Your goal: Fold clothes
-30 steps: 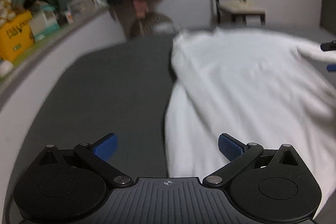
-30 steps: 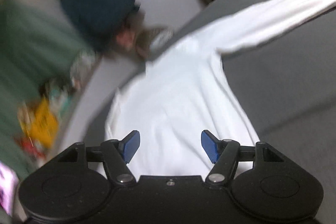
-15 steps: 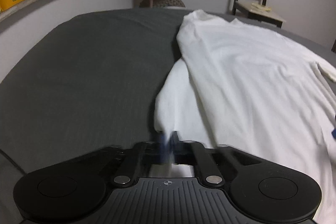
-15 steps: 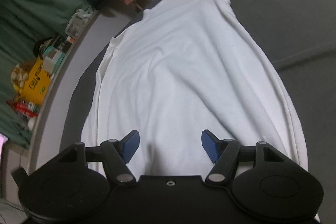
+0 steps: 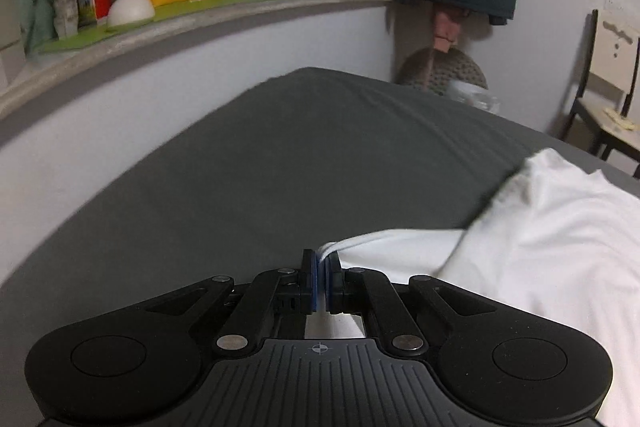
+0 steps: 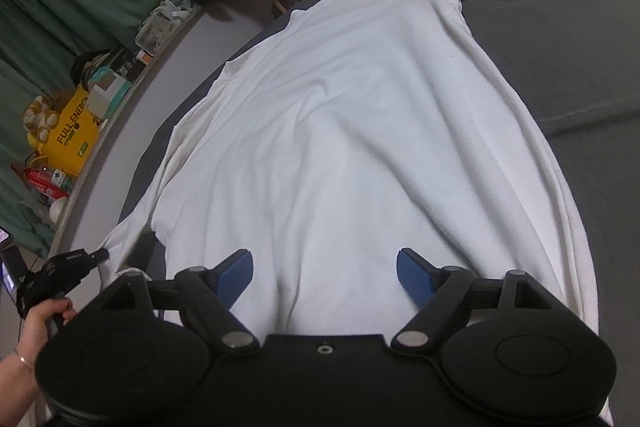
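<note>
White shirt lies spread on the grey bed; left gripper pinches its sleeve, right gripper gapes above.

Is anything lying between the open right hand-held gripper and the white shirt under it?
Nothing visible. The right hand-held gripper hangs open directly over the white shirt, with only bare cloth between its fingers. The left hand-held gripper already pinches a shirt edge.
</note>
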`<action>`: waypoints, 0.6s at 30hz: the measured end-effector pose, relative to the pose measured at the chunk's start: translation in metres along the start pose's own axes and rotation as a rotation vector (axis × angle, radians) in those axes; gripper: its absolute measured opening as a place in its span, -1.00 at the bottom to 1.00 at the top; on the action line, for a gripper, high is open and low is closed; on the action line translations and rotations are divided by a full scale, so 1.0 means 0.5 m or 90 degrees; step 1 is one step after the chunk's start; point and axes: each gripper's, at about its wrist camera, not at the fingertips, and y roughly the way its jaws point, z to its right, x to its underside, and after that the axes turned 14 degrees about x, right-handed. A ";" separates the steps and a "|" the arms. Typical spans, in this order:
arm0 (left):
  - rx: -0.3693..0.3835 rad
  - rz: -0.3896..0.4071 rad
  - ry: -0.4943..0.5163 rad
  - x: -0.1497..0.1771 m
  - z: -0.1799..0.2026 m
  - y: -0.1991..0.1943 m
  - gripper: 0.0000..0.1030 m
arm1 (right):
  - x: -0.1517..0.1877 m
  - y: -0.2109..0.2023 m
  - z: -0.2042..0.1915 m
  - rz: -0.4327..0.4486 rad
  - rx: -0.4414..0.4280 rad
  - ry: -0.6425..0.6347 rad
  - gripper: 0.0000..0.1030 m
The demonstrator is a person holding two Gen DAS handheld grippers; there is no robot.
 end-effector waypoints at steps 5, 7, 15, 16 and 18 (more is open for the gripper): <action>0.018 -0.048 -0.070 0.005 -0.013 0.051 -0.82 | 0.002 -0.002 -0.004 0.003 0.002 -0.015 0.64; 0.039 -0.011 -0.113 0.013 -0.024 0.036 -0.55 | 0.004 -0.004 -0.007 0.004 0.004 -0.022 0.64; 0.135 0.062 0.102 0.064 0.054 -0.084 0.93 | 0.011 -0.012 -0.007 0.010 0.009 -0.036 0.65; 0.122 0.057 0.169 0.074 0.078 -0.091 0.93 | 0.013 -0.013 -0.008 0.012 0.010 -0.040 0.65; 0.120 0.019 0.275 0.091 0.120 -0.086 0.92 | 0.016 -0.016 -0.008 0.014 0.012 -0.046 0.65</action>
